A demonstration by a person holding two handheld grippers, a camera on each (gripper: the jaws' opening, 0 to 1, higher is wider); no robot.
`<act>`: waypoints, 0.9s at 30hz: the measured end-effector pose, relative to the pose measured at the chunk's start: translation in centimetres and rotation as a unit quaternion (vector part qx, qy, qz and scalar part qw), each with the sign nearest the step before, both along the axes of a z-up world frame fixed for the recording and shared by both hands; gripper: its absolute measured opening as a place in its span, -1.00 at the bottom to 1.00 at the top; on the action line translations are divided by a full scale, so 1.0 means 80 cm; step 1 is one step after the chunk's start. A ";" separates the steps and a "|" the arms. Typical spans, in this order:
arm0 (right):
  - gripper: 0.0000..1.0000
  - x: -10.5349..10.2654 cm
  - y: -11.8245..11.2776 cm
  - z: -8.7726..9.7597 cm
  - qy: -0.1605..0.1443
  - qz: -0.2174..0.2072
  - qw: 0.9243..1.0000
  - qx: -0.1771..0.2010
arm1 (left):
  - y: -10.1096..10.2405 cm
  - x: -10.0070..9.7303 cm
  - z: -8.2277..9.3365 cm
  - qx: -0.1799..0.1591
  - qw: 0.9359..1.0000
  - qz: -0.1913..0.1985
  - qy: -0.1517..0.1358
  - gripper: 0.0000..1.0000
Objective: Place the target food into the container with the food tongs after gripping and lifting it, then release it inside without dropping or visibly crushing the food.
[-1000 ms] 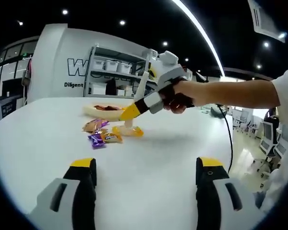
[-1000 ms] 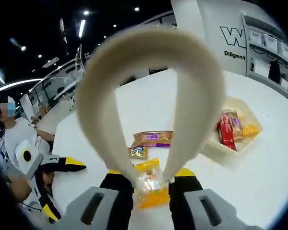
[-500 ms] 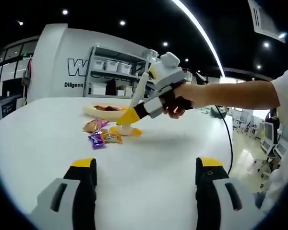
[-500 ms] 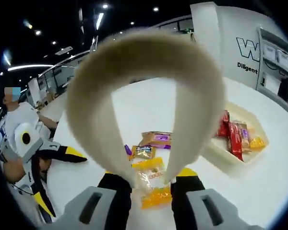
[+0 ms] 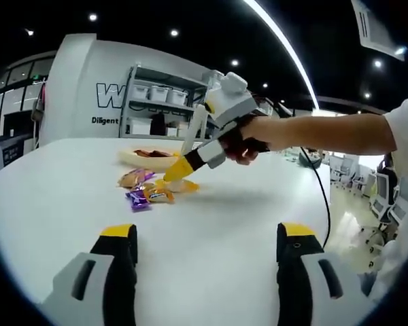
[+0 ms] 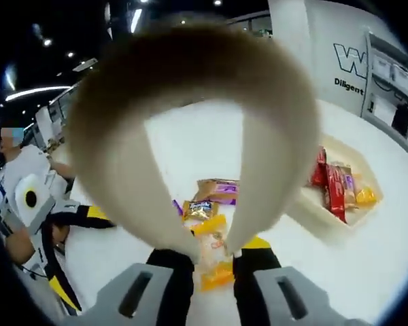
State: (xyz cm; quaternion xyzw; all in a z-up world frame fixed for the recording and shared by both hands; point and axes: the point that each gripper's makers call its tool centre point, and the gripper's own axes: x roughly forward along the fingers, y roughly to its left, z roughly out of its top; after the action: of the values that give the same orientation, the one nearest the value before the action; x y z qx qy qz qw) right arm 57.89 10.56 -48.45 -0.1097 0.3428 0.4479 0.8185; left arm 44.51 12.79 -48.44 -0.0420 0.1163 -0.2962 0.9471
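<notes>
Tongs closing on yellow packet.
Right tool [image 6: 212, 261] clenched on the food tongs [image 6: 190, 129], tips flanking the yellow snack packet [image 6: 214, 261] on the table [image 6: 367, 265]; left tool [image 5: 204, 248] released.

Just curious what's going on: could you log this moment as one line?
right gripper: shut on food tongs | tongs around yellow snack packet on table | container holds snacks | left gripper: open

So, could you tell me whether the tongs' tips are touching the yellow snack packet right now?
Touching. In the right gripper view the two tong arms close onto the yellow snack packet from both sides, with no gap showing at the tips.
</notes>
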 end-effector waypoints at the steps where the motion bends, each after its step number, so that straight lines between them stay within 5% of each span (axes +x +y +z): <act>1: -0.76 0.000 0.001 -0.001 0.015 -0.014 1.000 0.005 | 0.000 0.000 0.000 0.000 1.000 0.000 0.000 0.64; 2: -0.77 0.008 -0.001 0.001 0.025 -0.044 0.999 0.012 | 0.000 0.000 0.000 0.000 1.000 0.000 0.000 0.64; 7: -0.77 0.012 -0.002 0.006 0.029 -0.043 0.998 0.024 | -0.001 0.000 0.000 0.002 1.000 -0.001 0.001 0.64; 11: -0.76 0.028 -0.010 0.034 0.025 -0.064 0.995 0.073 | -0.001 0.000 -0.001 0.001 1.000 -0.001 0.003 0.64; 17: -0.75 0.057 -0.043 0.056 0.037 -0.115 0.988 0.100 | -0.001 0.001 0.000 0.000 1.000 -0.001 0.000 0.64; 27: -0.72 0.091 -0.070 0.077 0.006 -0.145 0.983 0.114 | -0.001 0.001 0.000 0.001 1.000 -0.001 0.001 0.63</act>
State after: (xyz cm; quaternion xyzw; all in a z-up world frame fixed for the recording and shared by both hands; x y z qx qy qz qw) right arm 65.18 4.97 -42.27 0.0377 0.3070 0.3609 0.8799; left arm 44.60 12.73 -48.44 -0.0416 0.1173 -0.2970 0.9467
